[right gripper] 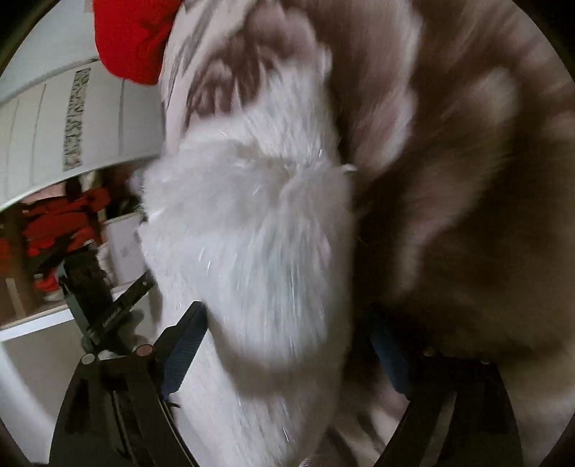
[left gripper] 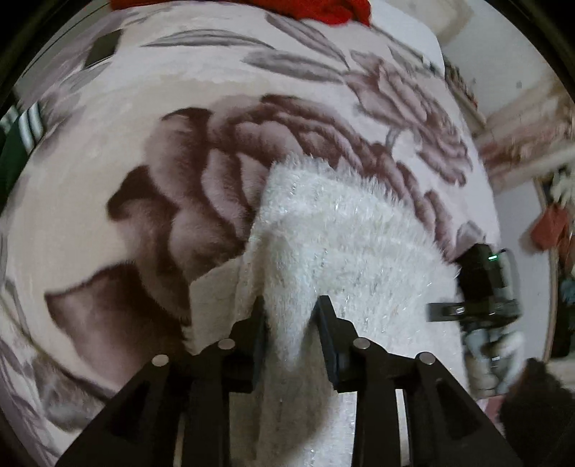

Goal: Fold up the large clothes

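A fluffy white garment (left gripper: 334, 230) with glittery threads lies on a bed covered by a floral blanket (left gripper: 201, 172). My left gripper (left gripper: 291, 309) is shut on a fold of the white garment, which bunches between its black fingers. My right gripper (right gripper: 284, 319) has the same white garment (right gripper: 251, 230) between its fingers, which stand wide apart; the view is blurred. The right gripper also shows in the left wrist view (left gripper: 478, 287) at the garment's right edge.
A red garment (left gripper: 323, 10) lies at the far end of the bed, also in the right wrist view (right gripper: 133, 36). A green striped cloth (left gripper: 18, 140) sits at the left edge. Past the bed's right side are a floor and clutter (left gripper: 550, 230).
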